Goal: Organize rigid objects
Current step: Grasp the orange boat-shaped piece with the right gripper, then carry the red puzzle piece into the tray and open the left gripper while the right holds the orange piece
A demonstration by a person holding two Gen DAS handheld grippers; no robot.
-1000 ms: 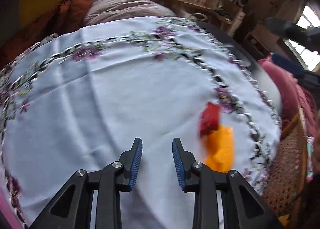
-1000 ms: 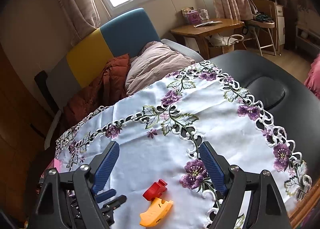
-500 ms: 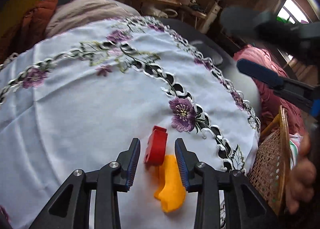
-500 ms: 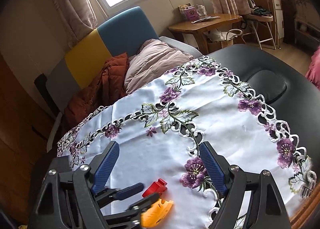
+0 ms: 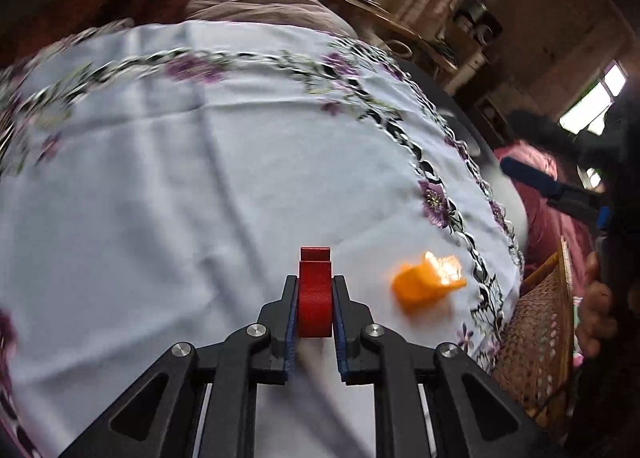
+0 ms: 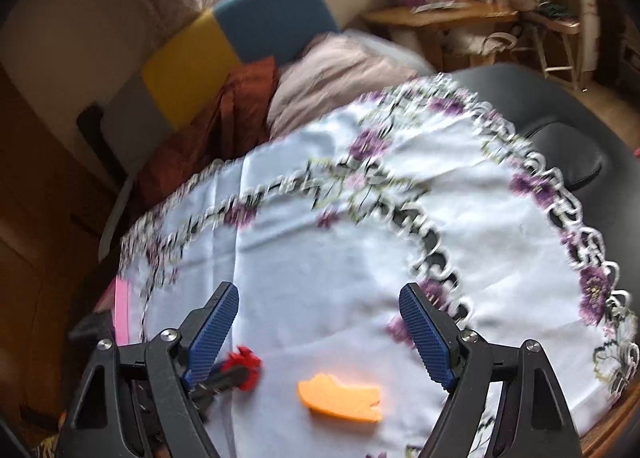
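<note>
Now the left gripper (image 5: 315,300), its jaws just closed, is pinching the red piece (image 5: 315,294), needing a steady lift, while the right gripper (image 6: 320,332) is hovering wide open, empty.

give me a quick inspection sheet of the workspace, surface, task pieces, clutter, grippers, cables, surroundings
surface: white embroidered tablecloth with purple flowers over a dark padded table.
job's things: red piece clamped between the left pads; orange piece lying loose on the cloth.
clutter: wicker basket at the cloth's edge.
grippers: left gripper just closed on the red piece; right gripper open, hanging above the orange piece.
cables: nothing seen.
surroundings: blue and yellow sofa, wooden desk, window.
</note>
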